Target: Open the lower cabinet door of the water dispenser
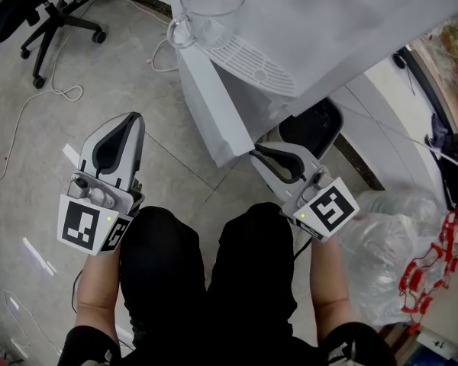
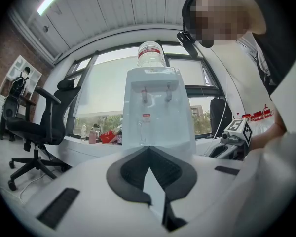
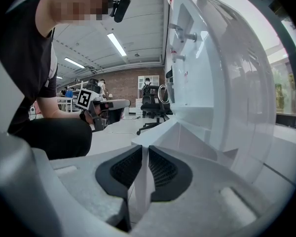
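The white water dispenser [image 1: 313,29] stands in front of me, and its lower cabinet door [image 1: 206,105] is swung out at an angle from the body. My right gripper [image 1: 256,155] is at the door's near bottom corner. In the right gripper view its pads [image 3: 160,169] are shut on the thin white door edge [image 3: 138,181]. My left gripper [image 1: 130,119] hovers over the floor to the left, apart from the door, its tips together with nothing between them. In the left gripper view the dispenser [image 2: 158,107] stands straight ahead.
A clear jug [image 1: 210,10] sits on the drip tray [image 1: 256,63]. A black office chair [image 1: 46,14] and a white cable [image 1: 30,120] are on the floor at left. A crumpled plastic bag [image 1: 389,235] lies at right. My knees in black trousers [image 1: 214,280] are below.
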`<state>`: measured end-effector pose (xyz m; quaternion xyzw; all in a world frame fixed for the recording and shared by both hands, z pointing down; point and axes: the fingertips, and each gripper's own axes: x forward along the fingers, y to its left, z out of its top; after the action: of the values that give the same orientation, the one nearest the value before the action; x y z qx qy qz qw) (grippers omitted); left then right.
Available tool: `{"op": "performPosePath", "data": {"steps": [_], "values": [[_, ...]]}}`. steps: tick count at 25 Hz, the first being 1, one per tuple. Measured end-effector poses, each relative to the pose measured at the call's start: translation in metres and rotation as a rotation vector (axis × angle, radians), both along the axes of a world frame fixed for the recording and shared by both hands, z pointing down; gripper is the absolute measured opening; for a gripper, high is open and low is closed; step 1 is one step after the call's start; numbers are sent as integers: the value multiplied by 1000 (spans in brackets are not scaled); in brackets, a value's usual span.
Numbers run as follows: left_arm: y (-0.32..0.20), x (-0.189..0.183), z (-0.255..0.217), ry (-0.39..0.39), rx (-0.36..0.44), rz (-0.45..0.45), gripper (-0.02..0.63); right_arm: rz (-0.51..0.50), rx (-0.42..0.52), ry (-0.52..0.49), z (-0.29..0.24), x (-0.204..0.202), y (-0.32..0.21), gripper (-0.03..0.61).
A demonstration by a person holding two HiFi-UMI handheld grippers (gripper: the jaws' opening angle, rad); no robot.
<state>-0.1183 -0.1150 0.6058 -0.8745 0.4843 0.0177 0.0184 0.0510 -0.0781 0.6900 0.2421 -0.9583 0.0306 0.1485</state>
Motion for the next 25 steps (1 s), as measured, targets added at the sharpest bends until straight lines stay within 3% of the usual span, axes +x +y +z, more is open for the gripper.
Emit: {"op": "performPosePath", "data": {"steps": [5, 22, 23, 25], "values": [[1, -2, -1, 3, 2, -2, 8, -69, 76, -42, -14, -17, 3, 46], [5, -16, -4, 3, 11, -39, 8, -201, 121, -75, -21, -58, 18, 46], [5, -18, -4, 4, 13, -43, 8, -213, 119, -65, -20, -62, 19, 46], [6, -22, -5, 5, 13, -52, 8, -256, 93, 73, -3, -61, 24, 46]]}}
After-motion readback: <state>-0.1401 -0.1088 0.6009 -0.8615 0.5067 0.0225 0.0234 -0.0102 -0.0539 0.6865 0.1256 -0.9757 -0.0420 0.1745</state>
